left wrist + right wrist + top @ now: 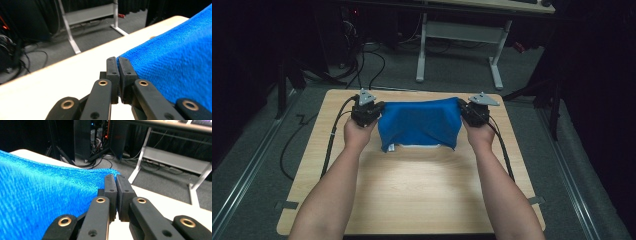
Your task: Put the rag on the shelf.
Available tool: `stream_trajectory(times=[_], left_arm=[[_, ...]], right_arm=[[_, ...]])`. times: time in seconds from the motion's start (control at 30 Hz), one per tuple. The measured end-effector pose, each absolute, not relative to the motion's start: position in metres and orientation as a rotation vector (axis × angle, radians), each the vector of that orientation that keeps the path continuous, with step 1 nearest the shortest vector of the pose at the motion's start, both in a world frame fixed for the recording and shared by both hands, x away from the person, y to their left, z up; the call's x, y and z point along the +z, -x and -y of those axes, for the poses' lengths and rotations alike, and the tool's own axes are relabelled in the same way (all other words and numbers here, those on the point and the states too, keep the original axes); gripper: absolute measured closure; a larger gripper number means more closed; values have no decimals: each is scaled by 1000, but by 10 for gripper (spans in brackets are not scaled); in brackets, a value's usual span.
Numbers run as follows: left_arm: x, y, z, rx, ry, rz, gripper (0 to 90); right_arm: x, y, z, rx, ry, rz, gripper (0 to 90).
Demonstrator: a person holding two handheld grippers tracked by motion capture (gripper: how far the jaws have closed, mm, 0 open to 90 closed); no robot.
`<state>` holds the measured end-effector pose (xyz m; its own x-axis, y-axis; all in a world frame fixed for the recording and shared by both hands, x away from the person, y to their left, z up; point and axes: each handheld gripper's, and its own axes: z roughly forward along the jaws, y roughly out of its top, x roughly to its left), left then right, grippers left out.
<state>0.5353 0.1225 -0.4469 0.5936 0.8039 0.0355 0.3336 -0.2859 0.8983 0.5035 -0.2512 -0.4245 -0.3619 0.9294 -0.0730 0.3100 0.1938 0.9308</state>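
— Across the upper middle of the high view, what is being held?
— A blue towel (419,122) is stretched above the table (412,190), its top corners pinched by the left gripper (373,111) and the right gripper (468,111), jaws pressed together on cloth.
— How much is judged done?
— Both corners are gripped and lifted; a white item (419,146) is seen below its hem. Any folding or laying down is judged still ahead.

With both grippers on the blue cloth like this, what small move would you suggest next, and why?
Probably draw both grippers toward the near edge of the table, folding the cloth over. The left gripper and right gripper are each shut on a far corner, the cloth hangs lifted between them, and its near edge rests on the table beside something white.
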Motion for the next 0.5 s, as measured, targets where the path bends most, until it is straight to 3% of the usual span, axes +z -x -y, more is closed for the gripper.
stream_trajectory(times=[0.5], left_arm=[[-470,-530,-118,529,-1931,-949,874]], right_arm=[[-451,-500,253,1166,-1211,-1842,881]])
